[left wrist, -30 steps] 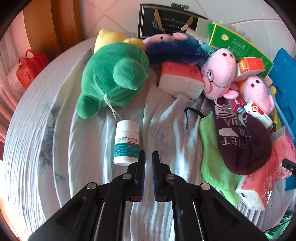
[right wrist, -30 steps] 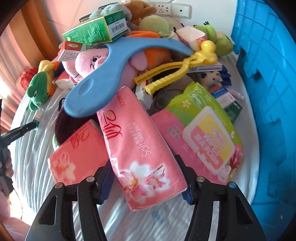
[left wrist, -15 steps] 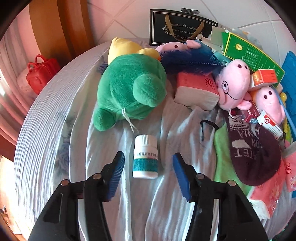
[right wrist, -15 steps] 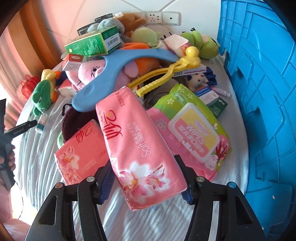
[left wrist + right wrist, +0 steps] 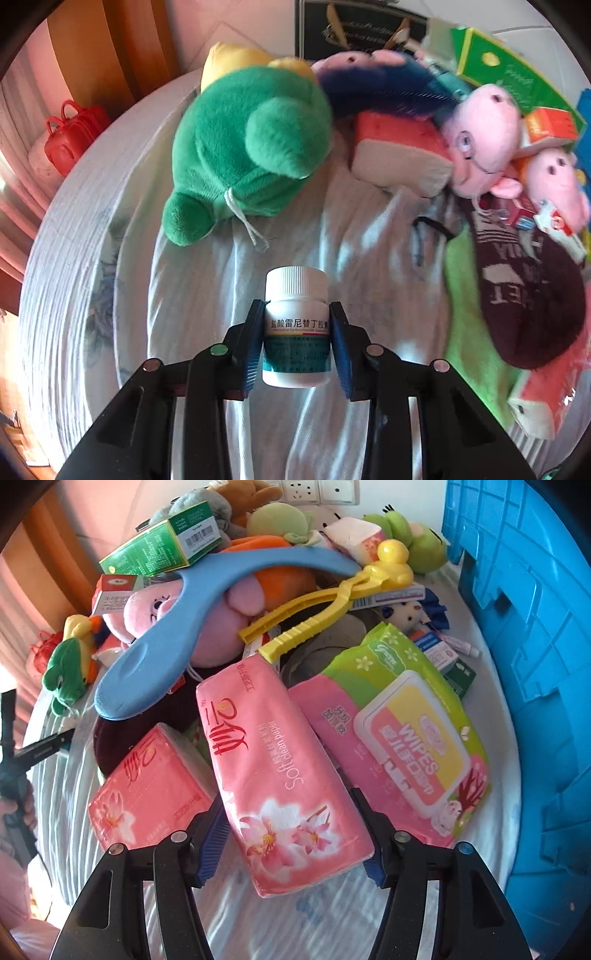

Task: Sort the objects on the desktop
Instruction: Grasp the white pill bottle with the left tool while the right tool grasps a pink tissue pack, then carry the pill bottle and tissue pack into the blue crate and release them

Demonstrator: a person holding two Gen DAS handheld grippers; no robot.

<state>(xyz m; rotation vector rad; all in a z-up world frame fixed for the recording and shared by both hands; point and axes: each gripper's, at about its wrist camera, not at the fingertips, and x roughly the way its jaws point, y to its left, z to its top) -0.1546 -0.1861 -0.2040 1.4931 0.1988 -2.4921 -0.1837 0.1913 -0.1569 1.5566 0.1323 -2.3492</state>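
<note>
Gripping: white pill bottle (image 5: 296, 325) (cap on) between left gripper (image 5: 296, 345) fingers (image 5: 252, 343).

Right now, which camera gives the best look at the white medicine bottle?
The left wrist view: the white medicine bottle sits centred between the left claw pads, which have just been closing on it, cap and label clear. The right wrist view shows no bottle, only that claw's side.

Medicine bottle (image 5: 296, 325) lies on the surface (image 5: 92, 258), plush frog (image 5: 243, 147) behind it, sock (image 5: 532, 295) to its right. Tissue pack (image 5: 280, 775) lies between a second pack (image 5: 147, 790) and wipes pack (image 5: 413, 731); crate (image 5: 535, 627) far right.
</note>
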